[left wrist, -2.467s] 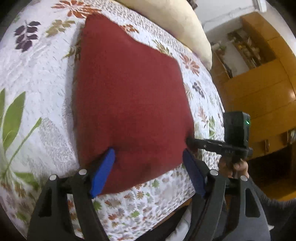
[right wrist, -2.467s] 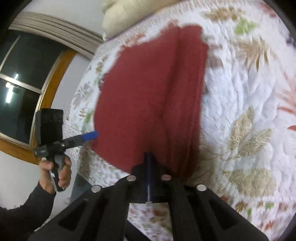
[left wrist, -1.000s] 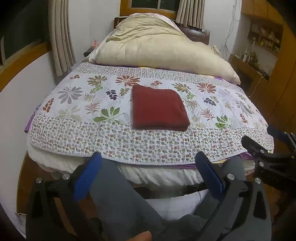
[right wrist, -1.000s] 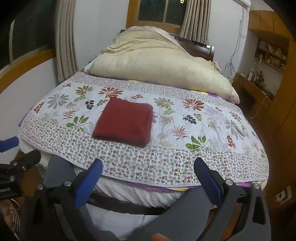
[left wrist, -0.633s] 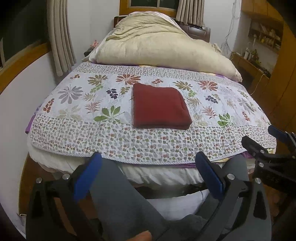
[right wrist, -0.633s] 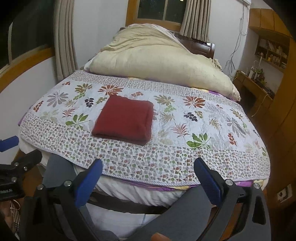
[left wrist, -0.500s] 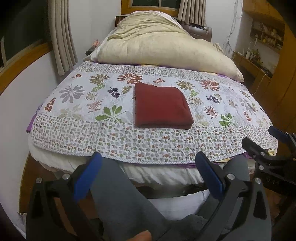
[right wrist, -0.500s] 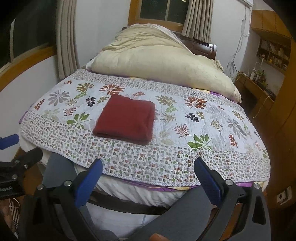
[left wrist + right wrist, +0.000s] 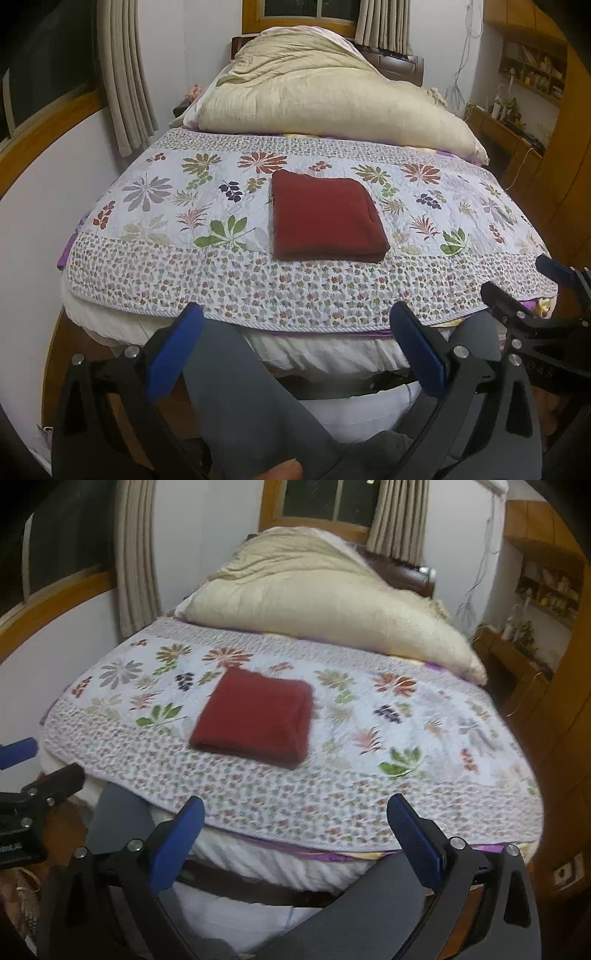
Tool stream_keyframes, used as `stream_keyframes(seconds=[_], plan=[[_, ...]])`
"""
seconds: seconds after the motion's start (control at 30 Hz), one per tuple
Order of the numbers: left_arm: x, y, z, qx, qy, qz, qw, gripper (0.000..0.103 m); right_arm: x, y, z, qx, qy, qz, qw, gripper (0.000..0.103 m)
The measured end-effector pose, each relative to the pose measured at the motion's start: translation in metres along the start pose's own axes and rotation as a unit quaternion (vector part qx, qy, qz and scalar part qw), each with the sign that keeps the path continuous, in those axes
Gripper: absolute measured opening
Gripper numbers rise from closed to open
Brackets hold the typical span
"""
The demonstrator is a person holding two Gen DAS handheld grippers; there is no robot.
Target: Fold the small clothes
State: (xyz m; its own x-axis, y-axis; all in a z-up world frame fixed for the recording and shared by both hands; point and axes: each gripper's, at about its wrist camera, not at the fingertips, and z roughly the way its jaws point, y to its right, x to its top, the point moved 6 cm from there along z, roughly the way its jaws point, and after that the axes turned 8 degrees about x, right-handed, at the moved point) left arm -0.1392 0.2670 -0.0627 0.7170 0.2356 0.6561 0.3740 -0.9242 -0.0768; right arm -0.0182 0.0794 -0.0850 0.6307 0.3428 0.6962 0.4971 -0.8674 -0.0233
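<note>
A dark red garment [image 9: 325, 218] lies folded into a neat rectangle on the floral quilt [image 9: 184, 273] near the foot of the bed; the right wrist view shows the same garment [image 9: 255, 716]. My left gripper [image 9: 295, 328] is open, held back off the bed's foot edge above a grey-trousered leg, with nothing between its blue pads. My right gripper [image 9: 295, 812] is open too and equally far from the garment. Each gripper shows at the edge of the other's view: the right gripper [image 9: 532, 291] and the left gripper [image 9: 33, 768].
A big cream duvet [image 9: 325, 103] is heaped at the head of the bed. Curtains [image 9: 122, 77] and a window line the left wall. Wooden cabinets and shelves [image 9: 532, 81] stand on the right. The person's grey legs [image 9: 251, 398] are below the grippers.
Both grippers let go of the red garment and pulled back from close over it to beyond the foot of the bed. Over the last second the view barely shifts.
</note>
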Motion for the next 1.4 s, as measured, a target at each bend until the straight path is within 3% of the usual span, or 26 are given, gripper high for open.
stream_keyframes(seconds=[1.4], plan=[[0.001,0.0035,0.0012,0.013,0.005,0.002,0.9999,0.1,0.0073,-0.0019,-0.0042,-0.004,0.022,-0.01,1.0,0.099]])
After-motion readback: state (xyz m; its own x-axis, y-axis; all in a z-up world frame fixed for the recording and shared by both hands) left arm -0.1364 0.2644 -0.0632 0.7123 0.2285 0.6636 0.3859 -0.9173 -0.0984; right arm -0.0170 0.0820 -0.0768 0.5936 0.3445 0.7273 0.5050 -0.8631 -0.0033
